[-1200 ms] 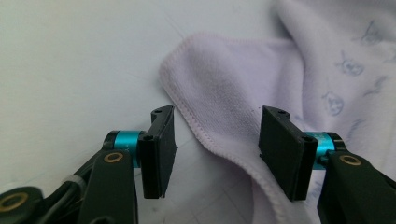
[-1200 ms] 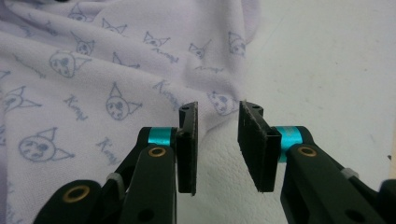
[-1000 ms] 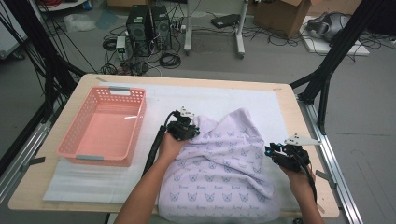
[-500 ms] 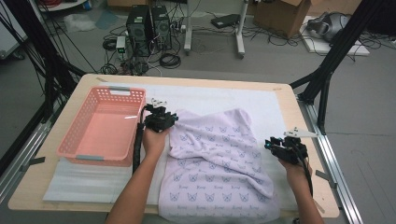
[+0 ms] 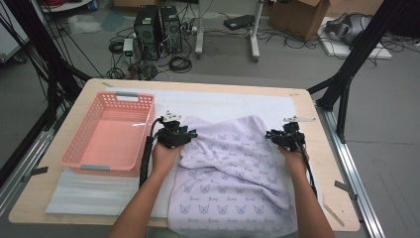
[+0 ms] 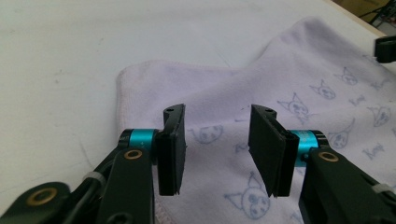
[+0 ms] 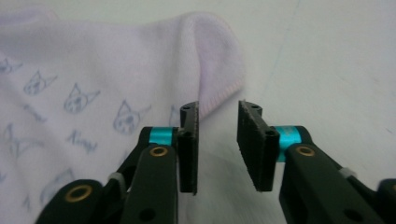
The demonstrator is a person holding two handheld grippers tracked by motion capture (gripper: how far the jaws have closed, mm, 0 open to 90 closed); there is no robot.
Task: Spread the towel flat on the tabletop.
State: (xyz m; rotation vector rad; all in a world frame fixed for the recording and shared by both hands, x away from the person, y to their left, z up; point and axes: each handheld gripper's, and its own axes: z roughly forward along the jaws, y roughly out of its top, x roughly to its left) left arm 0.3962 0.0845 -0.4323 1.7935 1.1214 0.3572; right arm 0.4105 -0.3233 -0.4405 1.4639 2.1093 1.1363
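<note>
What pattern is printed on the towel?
Small blue-grey cat faces on pale lilac towel, clearest in the left gripper view.

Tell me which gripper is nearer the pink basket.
Left. The left gripper hovers at the lilac towel's left corner, just right of the pink basket; the right gripper is across the towel at its right corner.

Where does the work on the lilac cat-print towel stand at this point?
Done so far: little, the towel lies rumpled on the white mat, hanging over the near table edge. In hand: the left gripper has just been opening over the towel's left corner, nothing pinched; the right gripper stands open at the far right corner. Left: gripping, flattening or folding, perhaps moving it to the pink basket.
</note>
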